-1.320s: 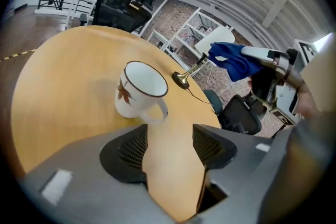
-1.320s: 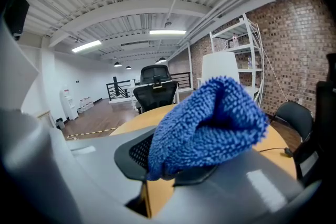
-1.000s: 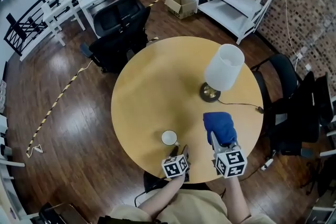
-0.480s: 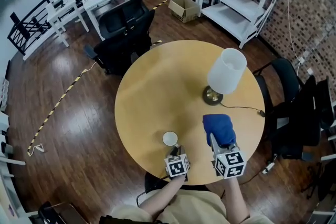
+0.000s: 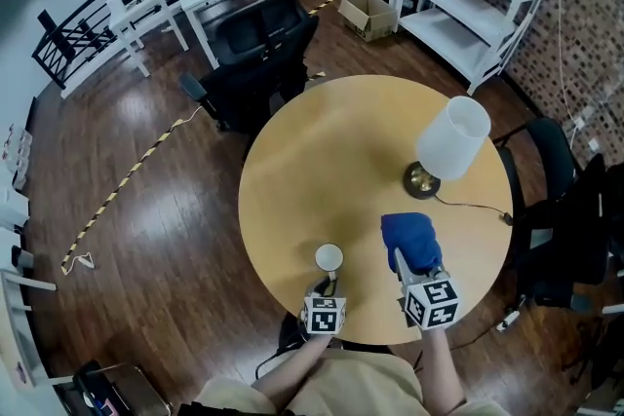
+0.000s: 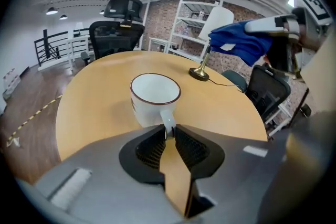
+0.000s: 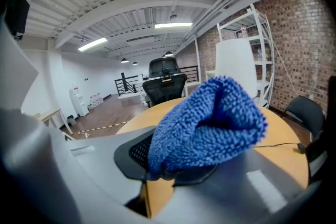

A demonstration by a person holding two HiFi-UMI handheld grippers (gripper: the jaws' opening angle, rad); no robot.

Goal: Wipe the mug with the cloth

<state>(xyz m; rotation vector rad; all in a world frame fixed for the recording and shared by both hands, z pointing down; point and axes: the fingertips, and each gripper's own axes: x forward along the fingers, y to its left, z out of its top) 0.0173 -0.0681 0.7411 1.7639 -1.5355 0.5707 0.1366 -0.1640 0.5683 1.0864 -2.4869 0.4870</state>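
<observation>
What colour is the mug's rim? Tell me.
Dark brown, round a white mug; clearest in the left gripper view.

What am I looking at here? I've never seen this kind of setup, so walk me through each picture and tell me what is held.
There is no robot here: a person holds a two-jaw hand tool, called a gripper, in each hand. The top-down picture comes from a camera on the person's head. The other two come from cameras riding on each gripper, looking along its jaws. On the round wooden table stand a white mug and a lamp with a white shade. The left gripper has just been closing its jaws and now pinches the mug's handle between them. The right gripper is clamped on a fluffy blue cloth, held up off the table. The cubes with square markers are part of the grippers.
</observation>
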